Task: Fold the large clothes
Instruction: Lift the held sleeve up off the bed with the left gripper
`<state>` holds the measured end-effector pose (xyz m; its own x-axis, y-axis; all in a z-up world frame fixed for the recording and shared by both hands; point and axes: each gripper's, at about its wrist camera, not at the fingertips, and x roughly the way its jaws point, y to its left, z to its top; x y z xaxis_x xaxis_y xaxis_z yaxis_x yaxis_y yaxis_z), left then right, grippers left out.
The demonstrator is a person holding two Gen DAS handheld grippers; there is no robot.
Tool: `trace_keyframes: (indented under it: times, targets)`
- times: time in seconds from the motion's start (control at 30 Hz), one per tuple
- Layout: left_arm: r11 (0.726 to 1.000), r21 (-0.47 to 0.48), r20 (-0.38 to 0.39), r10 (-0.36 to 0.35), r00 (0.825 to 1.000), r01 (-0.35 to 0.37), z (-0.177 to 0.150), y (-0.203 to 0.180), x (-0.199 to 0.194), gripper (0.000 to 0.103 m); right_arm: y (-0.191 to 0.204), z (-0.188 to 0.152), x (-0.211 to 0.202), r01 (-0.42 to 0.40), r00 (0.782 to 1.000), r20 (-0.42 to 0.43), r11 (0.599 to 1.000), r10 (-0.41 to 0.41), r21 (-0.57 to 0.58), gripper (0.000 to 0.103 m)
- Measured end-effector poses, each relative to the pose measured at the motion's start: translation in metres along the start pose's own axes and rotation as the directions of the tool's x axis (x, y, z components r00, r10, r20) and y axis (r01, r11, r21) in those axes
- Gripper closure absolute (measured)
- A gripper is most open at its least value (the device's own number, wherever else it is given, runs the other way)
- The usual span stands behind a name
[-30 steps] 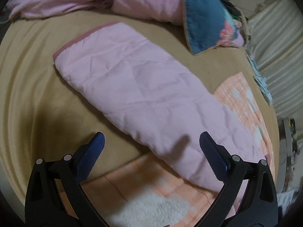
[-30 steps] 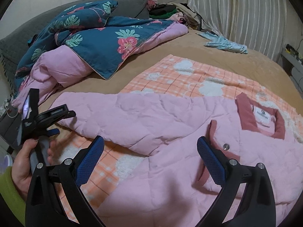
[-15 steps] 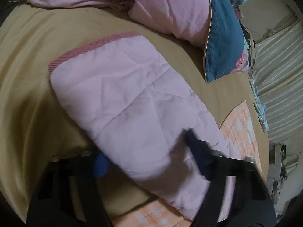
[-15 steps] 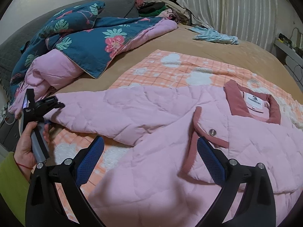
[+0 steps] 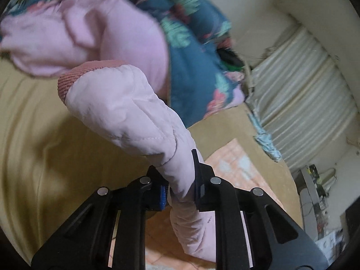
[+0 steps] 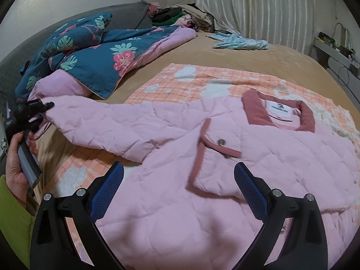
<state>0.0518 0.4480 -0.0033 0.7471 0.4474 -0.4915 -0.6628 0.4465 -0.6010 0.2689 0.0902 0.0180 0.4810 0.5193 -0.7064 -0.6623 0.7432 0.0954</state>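
On the tan bed [image 6: 258,58], across an orange-and-white checked blanket [image 6: 193,83], lies the pink quilted jacket [image 6: 225,180], front up, its dusty-rose collar [image 6: 256,110] toward the far right and a snap button [image 6: 221,142] showing on the placket; its sleeve [image 5: 126,112] stretches away to the left, off the blanket's edge; the left gripper [image 5: 180,186] is clamped on that sleeve a little back from the ribbed rose cuff [image 5: 74,76], the padded fabric bunched between the two blue pads and the cuff end raised clear of the bed; in the right wrist view a hand [image 6: 15,171] in a green sleeve holds this gripper at the far left; the right gripper [image 6: 178,186] hovers over the jacket's near front with its jaws spread wide and nothing between them; a teal floral quilt [image 6: 94,51] with pink lining is heaped at the far left; a pale blue cloth [image 6: 240,41] lies far off by the striped curtain [image 6: 265,6].
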Motion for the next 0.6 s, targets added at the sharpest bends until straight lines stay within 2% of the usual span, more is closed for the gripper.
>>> trace_keyframes:
  times: [0.23,0.6]
  targets:
    - [0.992,0.096,0.041,-0.086,0.995,0.082,-0.012,-0.049,-0.047,0.094,-0.030,-0.005,-0.034,0.038,0.999,0.030,0.999,-0.039,0.026,0.005]
    - [0.965,0.224,0.045,-0.150,0.988,0.137,-0.018,-0.117,-0.077,0.095,-0.066,-0.013,-0.081,0.061,0.995,0.072,0.997,-0.065,0.052,0.005]
